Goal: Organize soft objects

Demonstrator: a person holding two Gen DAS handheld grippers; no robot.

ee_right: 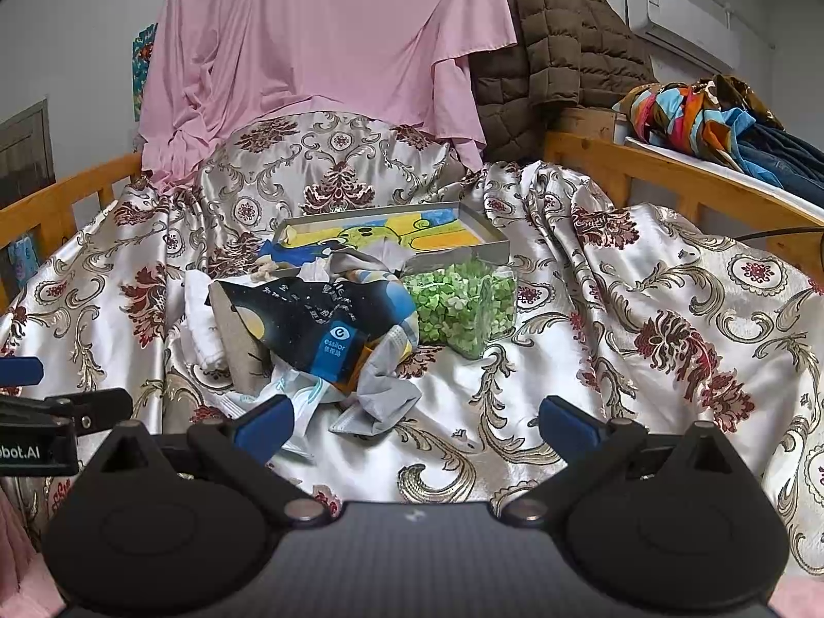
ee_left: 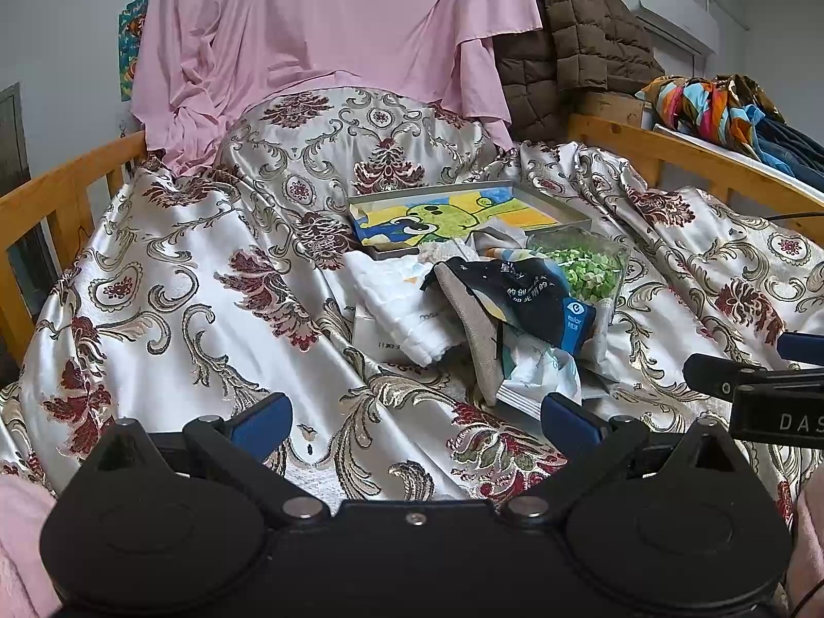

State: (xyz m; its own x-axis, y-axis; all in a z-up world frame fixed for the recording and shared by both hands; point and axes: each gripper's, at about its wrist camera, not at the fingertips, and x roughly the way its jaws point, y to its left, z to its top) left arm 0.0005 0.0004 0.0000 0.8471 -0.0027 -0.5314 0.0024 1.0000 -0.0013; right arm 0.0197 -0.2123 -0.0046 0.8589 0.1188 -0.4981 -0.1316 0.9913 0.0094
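Two grippers hover low over the bed, side by side: the left gripper (ee_left: 417,425) and the right gripper (ee_right: 414,425) each have their blue-padded fingers (ee_left: 262,422) spread wide with nothing between them. Beneath them lies the glossy cream bedspread with dark red floral and gold scroll pattern (ee_right: 644,309), rumpled over the mattress. Just ahead sits the heap of soft things, all jumbled and overlapping: a crumpled grey cloth (ee_right: 381,401), a pale blue-and-white printed cloth (ee_left: 546,368), a black microfibre cloth with white lettering and a blue logo patch (ee_right: 314,319), a beige fabric pouch (ee_left: 476,329) and a white quilted towel (ee_left: 407,304). Touching the heap on its right stands a clear plastic tub of green pieces (ee_right: 463,304), and behind it a shallow grey tray with a yellow-and-green cartoon picture (ee_right: 391,229). Farther back hang a pink sheet (ee_right: 319,51) and a brown quilted jacket (ee_right: 551,36). Judging by the untidy pile, nothing looks folded or sorted yet; the whole task appears to remain.
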